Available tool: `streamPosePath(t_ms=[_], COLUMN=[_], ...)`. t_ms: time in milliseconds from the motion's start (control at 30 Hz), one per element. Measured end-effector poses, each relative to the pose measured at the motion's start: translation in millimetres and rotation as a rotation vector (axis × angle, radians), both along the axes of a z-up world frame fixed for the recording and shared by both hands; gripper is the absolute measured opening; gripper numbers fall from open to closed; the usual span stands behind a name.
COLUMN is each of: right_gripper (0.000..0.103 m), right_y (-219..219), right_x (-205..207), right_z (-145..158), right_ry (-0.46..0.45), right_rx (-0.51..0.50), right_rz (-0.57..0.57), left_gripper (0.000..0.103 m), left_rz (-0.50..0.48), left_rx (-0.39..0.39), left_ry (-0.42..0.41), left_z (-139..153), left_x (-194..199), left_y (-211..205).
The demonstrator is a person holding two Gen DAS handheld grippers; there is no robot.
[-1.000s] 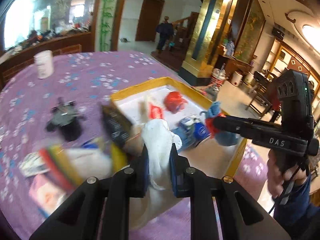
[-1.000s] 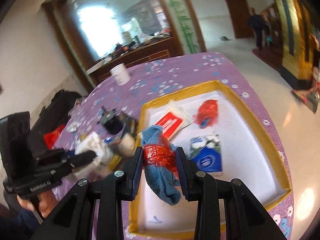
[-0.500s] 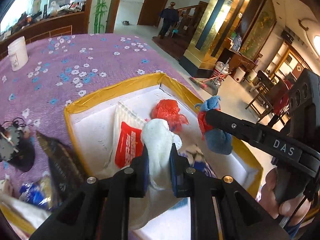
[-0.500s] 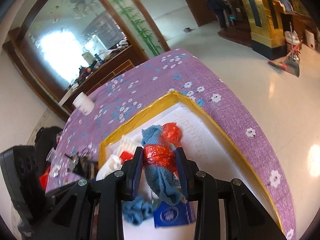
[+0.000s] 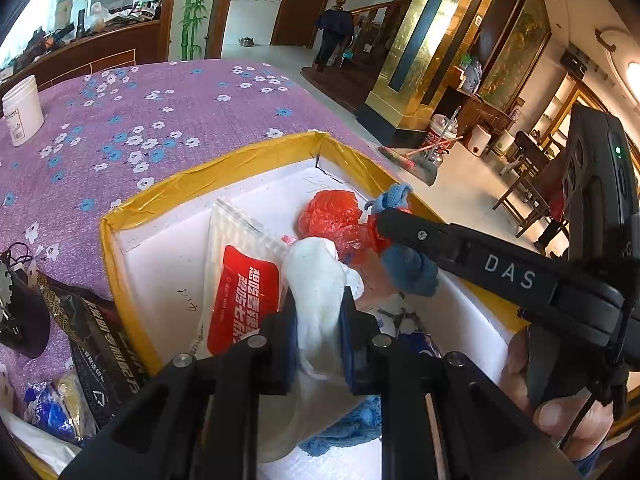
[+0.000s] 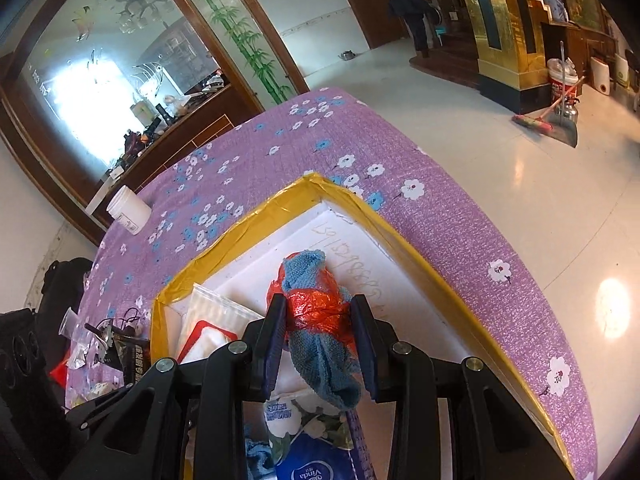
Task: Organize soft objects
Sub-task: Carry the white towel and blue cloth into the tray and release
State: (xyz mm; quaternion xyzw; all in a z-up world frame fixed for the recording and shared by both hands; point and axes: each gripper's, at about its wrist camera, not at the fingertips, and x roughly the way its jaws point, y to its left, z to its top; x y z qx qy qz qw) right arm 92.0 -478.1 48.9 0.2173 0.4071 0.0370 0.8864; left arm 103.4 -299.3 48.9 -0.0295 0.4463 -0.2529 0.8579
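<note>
My left gripper (image 5: 318,312) is shut on a white cloth (image 5: 316,280) and holds it over the yellow-rimmed white box (image 5: 224,176). My right gripper (image 6: 320,332) is shut on a blue cloth (image 6: 320,344) wrapped in a red plastic bag, over the same box (image 6: 360,208). The right gripper's finger (image 5: 440,240) reaches in from the right in the left wrist view, with the blue cloth (image 5: 408,268) hanging from it. In the box lie a red plastic bag (image 5: 332,212), a red-and-white packet (image 5: 240,292), a tissue pack (image 6: 312,468) and another blue cloth (image 5: 348,424).
The box stands on a purple flowered tablecloth (image 5: 160,112). A white jar (image 5: 20,112) stands far left. A dark snack bag (image 5: 100,340) and other clutter lie left of the box. The table edge (image 6: 500,240) drops to the floor on the right.
Both grippers have moved farther over the box with their cloths still held. The right gripper's cloth now hangs close beside the red bag in the box.
</note>
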Motion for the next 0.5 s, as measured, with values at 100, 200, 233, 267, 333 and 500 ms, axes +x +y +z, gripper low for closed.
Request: streamPosePath(t_ms=[100, 200, 233, 267, 333, 500], right_gripper=[0.037, 0.037, 0.037, 0.037, 0.038, 0.039], right_y=[-2.2, -4.0, -3.6, -3.1, -2.7, -3.5], right_x=[-0.4, -0.6, -0.6, -0.5, -1.0, -0.9], right_z=[-1.2, -2.2, -1.6, -0.8, 0.4, 0.0], right_ry=[-0.007, -0.007, -0.009, -0.011, -0.015, -0.006], right_rx=[0.021, 0.029, 0.028, 0.026, 0.024, 0.03], right_rz=[-0.002, -0.003, -0.002, -0.004, -0.006, -0.007], left_gripper=[0.017, 0.018, 0.018, 0.019, 0.022, 0.04], left_rz=[0.002, 0.01, 0.009, 0.007, 0.012, 0.023], left_rx=[0.004, 0.003, 0.003, 0.003, -0.002, -0.012], left_ry=[-0.012, -0.013, -0.013, -0.013, -0.016, -0.028], left_z=[-0.2, -2.0, -2.2, -2.1, -1.8, -1.4], left_x=[-0.9, -0.7, -0.5, -0.1, -0.4, -0.7], left_y=[-0.5, -0.3, -0.2, -0.2, 0.7, 3.1])
